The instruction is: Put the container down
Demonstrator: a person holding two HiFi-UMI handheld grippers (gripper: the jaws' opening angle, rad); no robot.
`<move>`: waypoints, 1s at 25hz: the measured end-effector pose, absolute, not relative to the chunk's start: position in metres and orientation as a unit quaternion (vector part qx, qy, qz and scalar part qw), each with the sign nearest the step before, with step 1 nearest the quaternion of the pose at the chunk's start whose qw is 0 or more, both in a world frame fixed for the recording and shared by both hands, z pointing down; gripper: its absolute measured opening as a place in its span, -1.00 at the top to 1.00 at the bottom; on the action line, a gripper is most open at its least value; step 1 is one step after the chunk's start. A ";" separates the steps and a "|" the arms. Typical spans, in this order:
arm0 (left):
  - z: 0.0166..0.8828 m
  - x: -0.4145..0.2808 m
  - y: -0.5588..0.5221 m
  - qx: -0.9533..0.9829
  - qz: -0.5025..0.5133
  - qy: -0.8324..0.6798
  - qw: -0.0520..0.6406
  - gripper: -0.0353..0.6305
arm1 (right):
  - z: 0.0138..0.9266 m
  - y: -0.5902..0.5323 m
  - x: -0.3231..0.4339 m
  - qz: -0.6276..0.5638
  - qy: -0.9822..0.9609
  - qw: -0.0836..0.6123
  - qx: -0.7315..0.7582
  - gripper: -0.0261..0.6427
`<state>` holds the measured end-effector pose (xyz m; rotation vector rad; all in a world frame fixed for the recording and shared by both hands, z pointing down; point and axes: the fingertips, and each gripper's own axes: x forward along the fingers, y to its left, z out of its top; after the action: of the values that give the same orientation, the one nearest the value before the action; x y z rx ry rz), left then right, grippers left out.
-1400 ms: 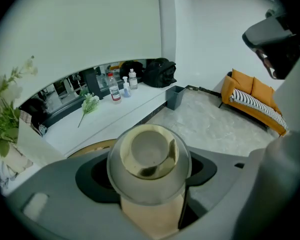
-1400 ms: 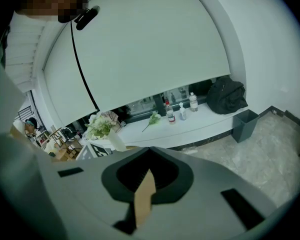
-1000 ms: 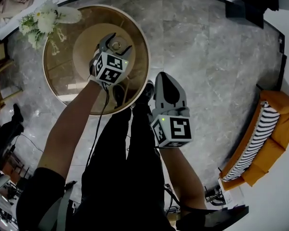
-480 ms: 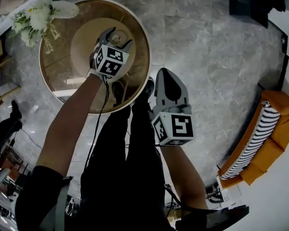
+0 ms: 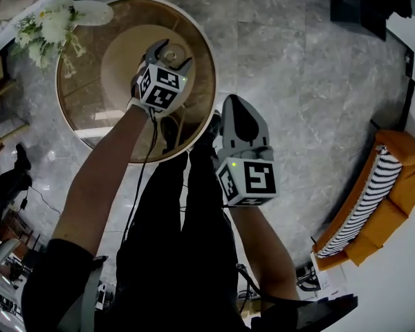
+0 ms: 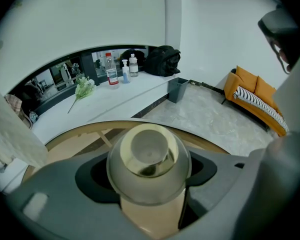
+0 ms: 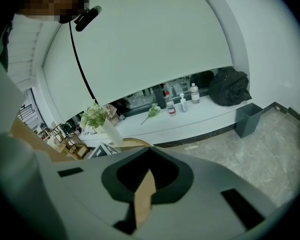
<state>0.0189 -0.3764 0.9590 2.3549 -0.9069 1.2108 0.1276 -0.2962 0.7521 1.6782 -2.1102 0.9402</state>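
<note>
In the head view my left gripper [image 5: 167,52] reaches over the round glass-topped table [image 5: 90,95]. It is shut on a small round clear container [image 5: 170,48]. The left gripper view shows the container [image 6: 149,164] as a glass globe with a wide open mouth, pinched between the grey jaws of the left gripper [image 6: 150,181]. The tan table rim [image 6: 85,131] lies just beyond it. Whether the container touches the tabletop I cannot tell. My right gripper [image 5: 241,116] hangs off the table, over the person's legs. In the right gripper view the right gripper [image 7: 146,184] is shut with nothing in it.
A vase of white flowers [image 5: 48,23] stands at the table's far left edge. An orange sofa with a striped cushion [image 5: 380,199] is at the right. Across the room are a white ledge with bottles [image 6: 112,69], a black bag [image 6: 162,61] and a grey bin [image 6: 178,89].
My left gripper has carried the container slightly farther in over the table. The right gripper has barely moved.
</note>
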 end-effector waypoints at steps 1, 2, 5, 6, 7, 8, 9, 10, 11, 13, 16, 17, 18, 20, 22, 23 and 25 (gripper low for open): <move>0.959 0.019 -0.376 0.829 0.426 -0.319 0.171 -0.13 | 0.753 -0.296 0.127 0.326 -0.731 0.142 0.582 0.92; 0.959 0.020 -0.376 0.830 0.424 -0.318 0.173 -0.13 | 0.754 -0.296 0.127 0.327 -0.731 0.142 0.582 0.92; 0.955 0.021 -0.375 0.835 0.409 -0.316 0.187 -0.13 | 0.754 -0.298 0.127 0.324 -0.732 0.142 0.582 0.92; 0.952 0.020 -0.375 0.836 0.404 -0.319 0.189 -0.13 | 0.754 -0.299 0.127 0.323 -0.733 0.142 0.582 0.92; 0.948 0.018 -0.375 0.836 0.399 -0.324 0.190 -0.13 | 0.754 -0.300 0.127 0.321 -0.733 0.142 0.583 0.92; 0.943 0.017 -0.374 0.836 0.394 -0.330 0.191 -0.13 | 0.753 -0.300 0.128 0.320 -0.733 0.142 0.583 0.92; 0.937 0.015 -0.372 0.836 0.387 -0.336 0.194 -0.13 | 0.753 -0.301 0.128 0.318 -0.733 0.143 0.584 0.92; 0.931 0.014 -0.370 0.837 0.380 -0.342 0.197 -0.13 | 0.753 -0.302 0.129 0.317 -0.733 0.143 0.584 0.92; 0.924 0.012 -0.368 0.838 0.372 -0.346 0.201 -0.13 | 0.752 -0.302 0.130 0.316 -0.733 0.143 0.585 0.92; 0.911 0.007 -0.361 0.837 0.362 -0.351 0.212 -0.14 | 0.753 -0.304 0.130 0.316 -0.731 0.141 0.588 0.92; 0.894 -0.006 -0.350 0.834 0.360 -0.356 0.217 -0.13 | 0.754 -0.307 0.127 0.315 -0.731 0.140 0.588 0.92; 0.890 -0.010 -0.344 0.832 0.362 -0.359 0.218 -0.14 | 0.754 -0.307 0.125 0.313 -0.733 0.142 0.587 0.92; 0.886 -0.015 -0.337 0.830 0.363 -0.361 0.222 -0.13 | 0.753 -0.307 0.124 0.311 -0.734 0.144 0.586 0.92; 0.880 -0.024 -0.319 0.822 0.366 -0.367 0.235 -0.13 | 0.750 -0.306 0.122 0.306 -0.736 0.152 0.585 0.92; 0.872 -0.029 -0.305 0.815 0.367 -0.373 0.250 -0.13 | 0.751 -0.306 0.125 0.305 -0.733 0.158 0.587 0.92; 0.866 -0.030 -0.301 0.812 0.366 -0.377 0.255 -0.13 | 0.754 -0.306 0.126 0.308 -0.730 0.161 0.588 0.92; 0.854 -0.029 -0.295 0.809 0.363 -0.382 0.262 -0.13 | 0.768 -0.304 0.131 0.317 -0.719 0.174 0.593 0.92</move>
<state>-0.0288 -0.2951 0.8538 2.1876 -1.0327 0.9819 0.1309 -0.3043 0.7678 1.6804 -2.0395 0.8995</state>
